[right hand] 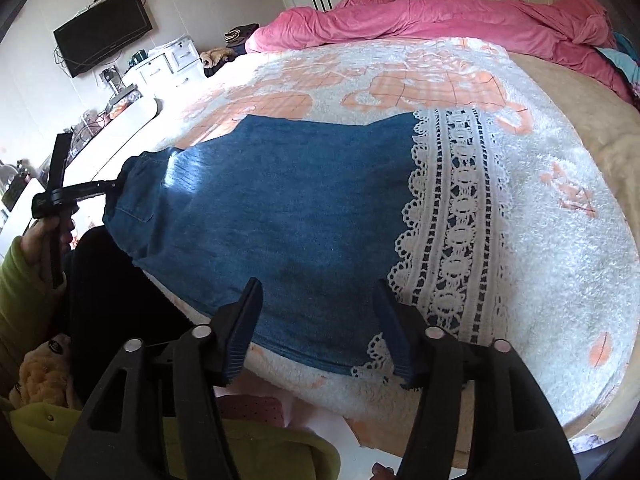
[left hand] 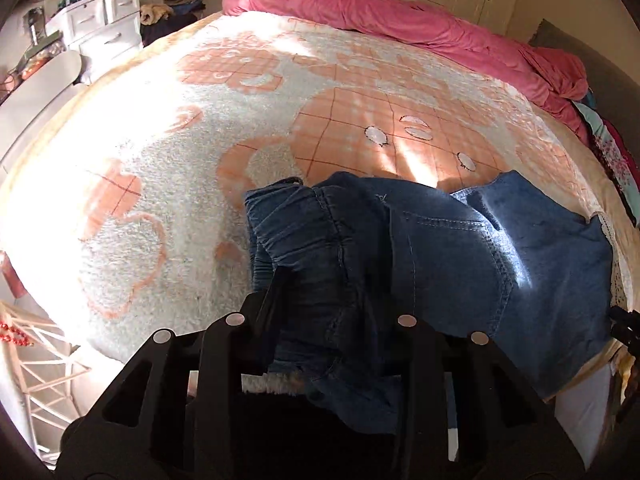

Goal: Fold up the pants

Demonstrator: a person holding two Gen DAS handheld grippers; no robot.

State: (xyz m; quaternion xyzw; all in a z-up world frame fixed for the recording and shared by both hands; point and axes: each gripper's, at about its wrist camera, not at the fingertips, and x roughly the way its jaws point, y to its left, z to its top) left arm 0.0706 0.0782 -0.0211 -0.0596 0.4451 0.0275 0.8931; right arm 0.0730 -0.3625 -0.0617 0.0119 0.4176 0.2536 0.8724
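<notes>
Blue denim pants [left hand: 440, 248] lie across a fluffy white and peach blanket [left hand: 160, 180] on a bed. The elastic waistband is bunched between the fingers of my left gripper [left hand: 332, 292], which is shut on it, and denim drapes over the right finger and hides it. In the right wrist view the pants [right hand: 280, 208] stretch flat from the waist to a white lace hem [right hand: 452, 208]. There the left gripper [right hand: 114, 185] meets the waist end at the far left. My right gripper [right hand: 320, 320] stands open just above the near edge of the leg beside the lace, its pads off the cloth.
A crumpled pink duvet [right hand: 440, 16] runs along the far side of the bed. A white dresser [left hand: 100, 20] and a wall television [right hand: 104, 32] stand to the left. A person's green sleeve [right hand: 20, 300] and dark trousers are at the near bed edge.
</notes>
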